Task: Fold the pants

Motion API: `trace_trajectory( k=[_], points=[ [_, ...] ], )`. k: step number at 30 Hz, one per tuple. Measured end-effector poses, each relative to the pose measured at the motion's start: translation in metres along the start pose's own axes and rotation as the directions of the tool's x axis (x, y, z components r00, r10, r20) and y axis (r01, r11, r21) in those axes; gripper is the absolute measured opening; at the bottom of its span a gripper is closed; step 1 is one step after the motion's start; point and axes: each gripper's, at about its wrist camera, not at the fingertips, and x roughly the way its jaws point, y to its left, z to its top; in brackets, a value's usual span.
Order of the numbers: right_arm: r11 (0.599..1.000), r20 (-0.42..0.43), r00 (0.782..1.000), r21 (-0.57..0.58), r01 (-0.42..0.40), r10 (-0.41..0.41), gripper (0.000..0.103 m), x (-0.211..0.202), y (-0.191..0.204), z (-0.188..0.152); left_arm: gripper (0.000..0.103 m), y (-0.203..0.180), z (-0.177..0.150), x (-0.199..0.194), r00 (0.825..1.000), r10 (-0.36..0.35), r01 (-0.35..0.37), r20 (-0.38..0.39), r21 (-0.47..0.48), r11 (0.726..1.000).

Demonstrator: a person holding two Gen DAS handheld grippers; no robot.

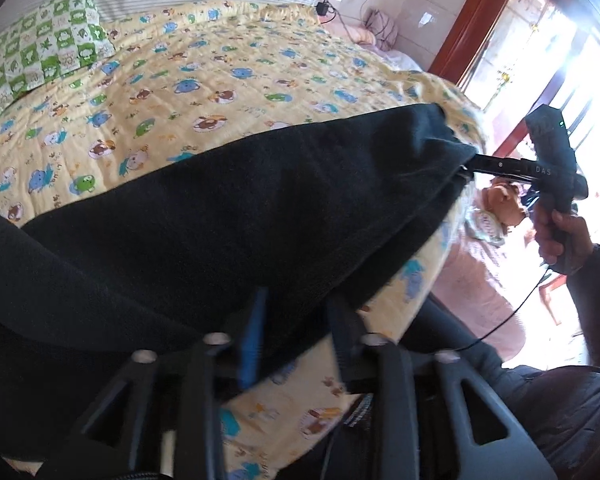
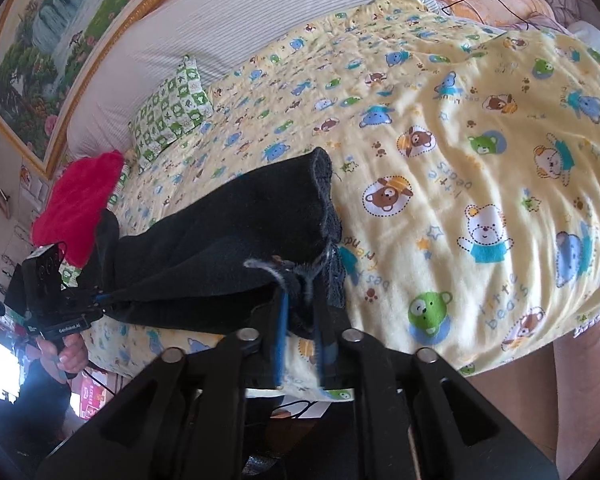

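The left hand-held gripper (image 1: 296, 320) is seen with its jaws partly apart; the edge of the black pants (image 1: 228, 216) lies between its blue pads, and it cannot be told if the pads press on the cloth. The right hand-held gripper (image 2: 302, 320) is also partly open, with a frayed end of the pants (image 2: 236, 248) between its fingers; whether this end is gripped cannot be told either.

The pants are stretched as one long dark band near the front edge of the bed, their long axis running from one hand-held gripper to the other, parallel to that edge. In the left wrist view the far end is met by the right hand-held gripper (image 1: 470, 168), which is held by a hand (image 1: 560, 240).

Under the pants a yellow quilt (image 2: 460, 140) printed with little bears is spread over the bed. Farther back a green checked pillow (image 1: 40, 48) and a red cushion (image 2: 76, 208) are placed, and a striped headboard (image 2: 240, 32) is behind them. A framed landscape picture (image 2: 52, 48) is hung on the wall, and a bright doorway with a red wooden frame (image 1: 472, 24) is seen at the side of the room.
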Motion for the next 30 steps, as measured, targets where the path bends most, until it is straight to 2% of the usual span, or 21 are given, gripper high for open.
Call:
trace_trajectory(
  k=[1, 2, 3, 9, 12, 15, 19, 30],
  points=[
    [1.000, 0.009, 1.000, -0.005, 0.007, -0.006, 0.042, -0.003, 0.004, 0.001, 0.043, -0.001, -0.002, -0.002, 1.000, -0.002, 0.002, 0.006, -0.002, 1.000],
    [1.000, 0.023, 1.000, -0.010, 0.006, -0.006, 0.052, -0.007, 0.008, 0.001, 0.043, -0.002, -0.004, -0.005, 1.000, -0.003, 0.003, 0.010, -0.003, 1.000],
    [1.000, 0.039, 0.999, -0.015, 0.000, 0.000, 0.054, -0.012, 0.013, 0.000, 0.043, -0.002, -0.006, -0.007, 1.000, -0.002, 0.003, 0.014, -0.006, 1.000],
    [0.997, 0.076, 0.996, -0.062, -0.046, 0.051, 0.056, -0.018, 0.047, 0.006, 0.043, 0.009, -0.020, -0.028, 0.998, -0.003, 0.009, 0.060, -0.093, 0.996],
    [0.991, 0.059, 0.996, -0.116, -0.061, 0.068, 0.056, -0.012, 0.070, 0.013, 0.049, 0.018, -0.023, -0.040, 0.996, 0.016, -0.003, 0.085, -0.142, 0.990],
    [0.982, 0.031, 0.993, -0.161, -0.103, 0.110, 0.056, -0.008, 0.093, 0.015, 0.050, 0.032, -0.027, -0.053, 0.993, 0.036, -0.013, 0.110, -0.203, 0.979],
    [0.962, -0.025, 0.980, -0.186, -0.200, 0.199, 0.056, 0.009, 0.120, 0.011, 0.051, 0.054, -0.029, -0.069, 0.987, 0.088, -0.047, 0.137, -0.275, 0.960],
    [0.917, -0.145, 0.945, -0.239, -0.319, 0.292, 0.056, 0.073, 0.178, 0.018, 0.053, 0.114, -0.030, -0.105, 0.967, 0.211, -0.135, 0.145, -0.413, 0.901]
  ],
)
